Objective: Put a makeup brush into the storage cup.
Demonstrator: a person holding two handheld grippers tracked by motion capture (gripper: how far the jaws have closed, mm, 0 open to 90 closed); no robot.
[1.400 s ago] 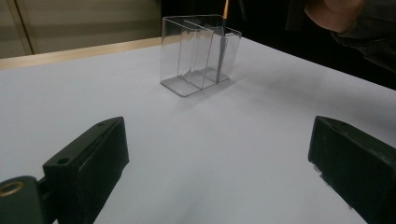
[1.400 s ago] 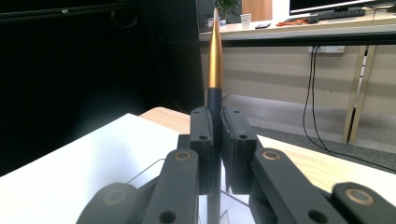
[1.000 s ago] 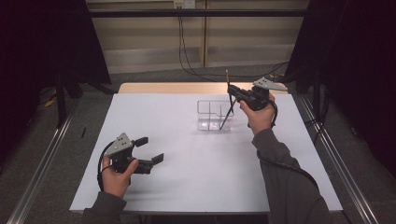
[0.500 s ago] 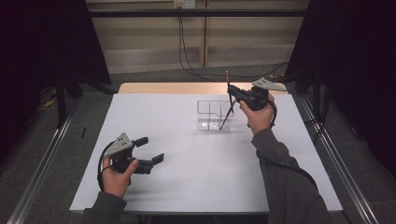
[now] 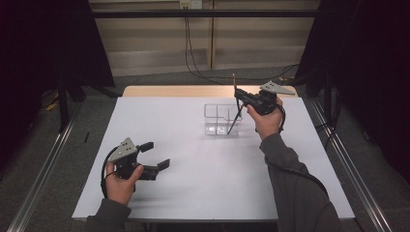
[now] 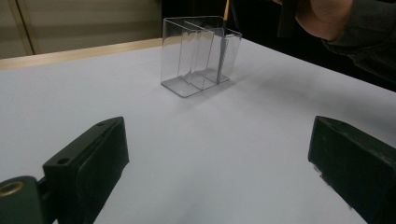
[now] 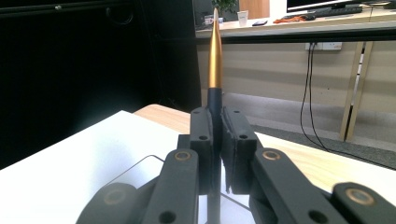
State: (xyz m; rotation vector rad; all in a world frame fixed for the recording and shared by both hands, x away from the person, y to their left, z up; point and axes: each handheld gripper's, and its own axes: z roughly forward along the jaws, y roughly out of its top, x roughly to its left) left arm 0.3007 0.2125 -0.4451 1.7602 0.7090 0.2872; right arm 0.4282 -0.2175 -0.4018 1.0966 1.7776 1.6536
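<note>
High view: no change since a second earlier; right tool (image 5: 240,98) kept clamped on pen (image 5: 234,117), tip inside clear holder (image 5: 212,118), release pending; left tool (image 5: 155,155) open, idle.

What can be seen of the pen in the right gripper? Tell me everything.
The pen is slim, with a dark barrel and a tapered gold end pointing up. The right gripper is shut on its barrel. From the high view it leans, its lower end down inside the right-hand compartment of the clear organiser; whether it touches the bottom cannot be told. The organiser stands on the white table.
</note>
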